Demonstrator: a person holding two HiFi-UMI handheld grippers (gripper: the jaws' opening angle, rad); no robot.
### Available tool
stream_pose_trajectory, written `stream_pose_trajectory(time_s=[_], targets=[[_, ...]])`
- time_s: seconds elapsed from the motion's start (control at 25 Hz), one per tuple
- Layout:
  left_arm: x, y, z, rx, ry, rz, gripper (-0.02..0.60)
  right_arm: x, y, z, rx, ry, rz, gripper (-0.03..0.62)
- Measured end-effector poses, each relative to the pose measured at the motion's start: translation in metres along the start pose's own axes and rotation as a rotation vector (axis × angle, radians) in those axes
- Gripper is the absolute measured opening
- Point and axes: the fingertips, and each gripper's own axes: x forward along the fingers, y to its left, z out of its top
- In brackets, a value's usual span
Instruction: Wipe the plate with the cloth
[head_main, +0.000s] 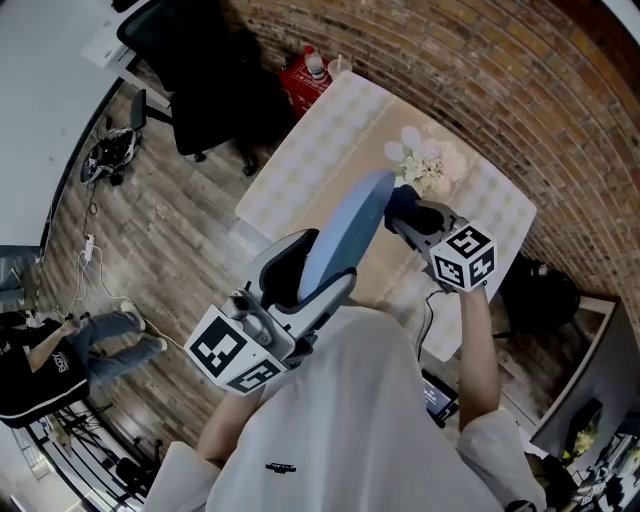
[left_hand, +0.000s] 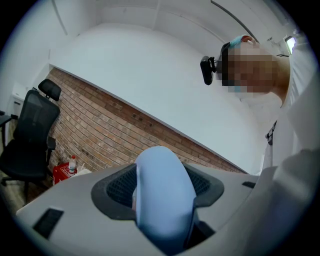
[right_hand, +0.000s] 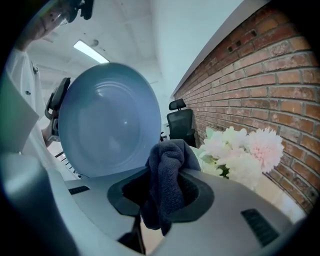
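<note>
A light blue plate (head_main: 345, 235) is held up on edge above the table, and my left gripper (head_main: 295, 290) is shut on its rim. The left gripper view shows the plate (left_hand: 162, 197) edge-on between the jaws. My right gripper (head_main: 405, 212) is shut on a dark blue cloth (right_hand: 167, 182), which bunches out of the jaws. In the right gripper view the plate's hollow face (right_hand: 107, 120) stands just left of the cloth. From the head view the cloth (head_main: 402, 200) sits beside the plate's far rim; I cannot tell whether they touch.
A pale checked table (head_main: 320, 150) lies below, with a bunch of white and pink flowers (head_main: 425, 165) near the brick wall (head_main: 520, 90). A black office chair (head_main: 195, 75) and a red box with a bottle (head_main: 305, 80) stand beyond the table's far end.
</note>
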Motion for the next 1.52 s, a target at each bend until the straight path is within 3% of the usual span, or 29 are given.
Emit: stream_pose_trajectory(time_s=[0.56, 0.84, 1.04, 1.32, 1.52], targets=[[-0.008, 0.019, 0.009, -0.046, -0.038, 0.022, 0.267, 0.019, 0.041, -0.027, -0.021, 0.030, 0.170, 0.120], [-0.012, 0.030, 0.011, -0.119, -0.082, 0.032, 0.267, 0.014, 0.054, -0.036, 0.013, 0.028, 0.208, 0.120], [-0.008, 0.026, 0.014, -0.130, -0.093, 0.020, 0.267, 0.018, 0.058, -0.053, 0.065, 0.066, 0.231, 0.120], [-0.006, 0.024, 0.011, -0.125, -0.096, 0.028, 0.267, 0.027, 0.065, -0.065, 0.035, 0.102, 0.272, 0.120], [-0.008, 0.026, 0.014, -0.204, -0.142, 0.018, 0.267, 0.034, 0.087, -0.075, 0.008, 0.136, 0.335, 0.120]])
